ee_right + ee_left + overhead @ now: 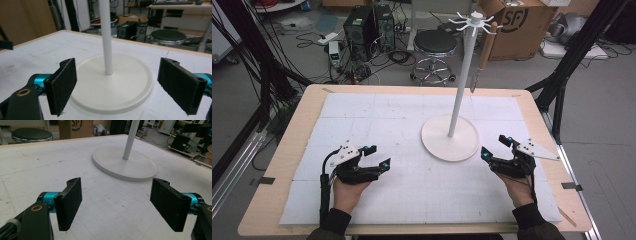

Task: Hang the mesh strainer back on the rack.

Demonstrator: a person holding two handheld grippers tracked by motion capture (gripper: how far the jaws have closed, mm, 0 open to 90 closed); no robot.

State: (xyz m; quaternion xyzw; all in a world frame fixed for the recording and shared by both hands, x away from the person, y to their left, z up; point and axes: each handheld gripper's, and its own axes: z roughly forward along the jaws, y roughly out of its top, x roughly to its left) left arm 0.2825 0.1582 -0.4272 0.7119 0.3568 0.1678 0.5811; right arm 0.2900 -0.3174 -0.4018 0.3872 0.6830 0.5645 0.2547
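Observation:
A white stand with a round base rises from the middle right of the white mat. A knife with a wooden handle hangs from one of the hooks at its top, blade down. My left gripper rests on the mat at the near left, open and holding nothing. My right gripper sits just right of the base, also open and holding nothing. The base lies ahead of the left jaws, and the pole stands between the right jaws, farther off.
The mat covers a wooden table. Behind the table are a black stool, a cardboard box, computer cases and cables on the floor. Black frame legs stand at the table's right.

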